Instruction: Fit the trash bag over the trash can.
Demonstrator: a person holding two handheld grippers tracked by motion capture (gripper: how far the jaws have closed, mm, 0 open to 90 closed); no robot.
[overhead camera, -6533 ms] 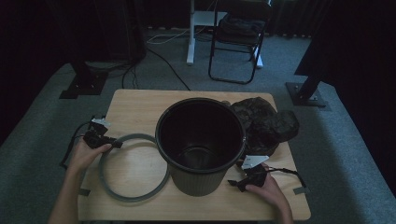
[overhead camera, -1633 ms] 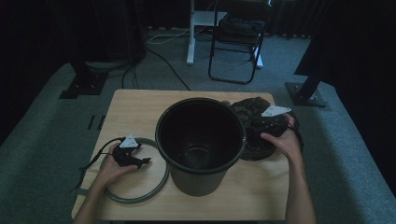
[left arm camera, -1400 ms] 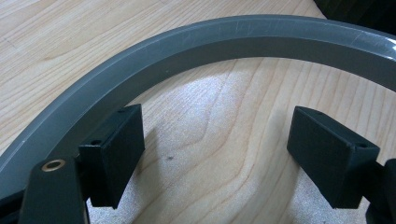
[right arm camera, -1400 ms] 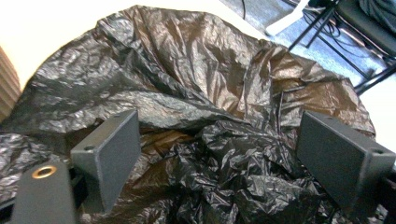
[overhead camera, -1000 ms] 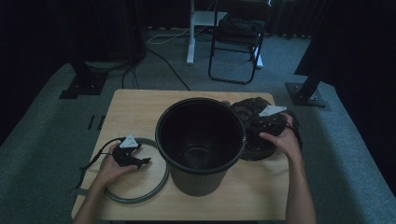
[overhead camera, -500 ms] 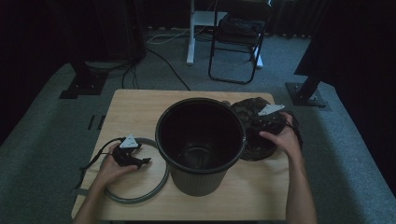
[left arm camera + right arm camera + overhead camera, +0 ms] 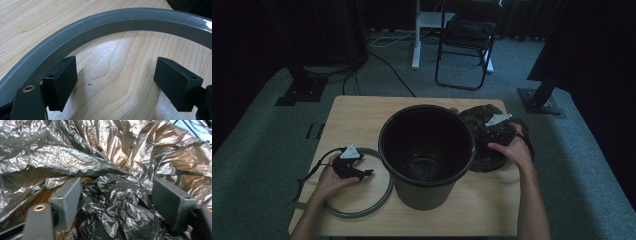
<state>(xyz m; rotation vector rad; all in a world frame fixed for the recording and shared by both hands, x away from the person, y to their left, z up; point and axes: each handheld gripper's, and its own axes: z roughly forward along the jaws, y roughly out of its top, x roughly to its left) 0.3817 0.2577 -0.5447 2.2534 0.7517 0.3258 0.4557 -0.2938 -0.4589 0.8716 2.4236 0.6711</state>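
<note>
A black bucket point(image 7: 427, 150) stands upright in the middle of the wooden table point(image 7: 357, 117). A grey plastic ring point(image 7: 382, 197) lies flat to its left. My left gripper point(image 7: 364, 173) rests inside that ring, open. In the left gripper view the ring point(image 7: 120, 18) arcs just beyond the open left gripper point(image 7: 115, 85), with bare wood between the jaws. A crumpled black bin bag point(image 7: 477, 120) lies right of the bucket. My right gripper point(image 7: 486, 139) is pushed into it. In the right gripper view a bunch of the bag point(image 7: 100, 152) sits within the right gripper point(image 7: 116, 205), whose wide jaws have just been closing.
The bucket stands tall between my two hands. A black folding chair point(image 7: 464, 45) and a white stand leg point(image 7: 418, 35) are on the carpet beyond the table. Dark stand bases point(image 7: 539, 100) sit on the floor at both sides.
Since the oldest frame my left hand came in over the ring and my right hand went from the table's front edge up to the bag. Over the last second neither hand visibly shifted.
</note>
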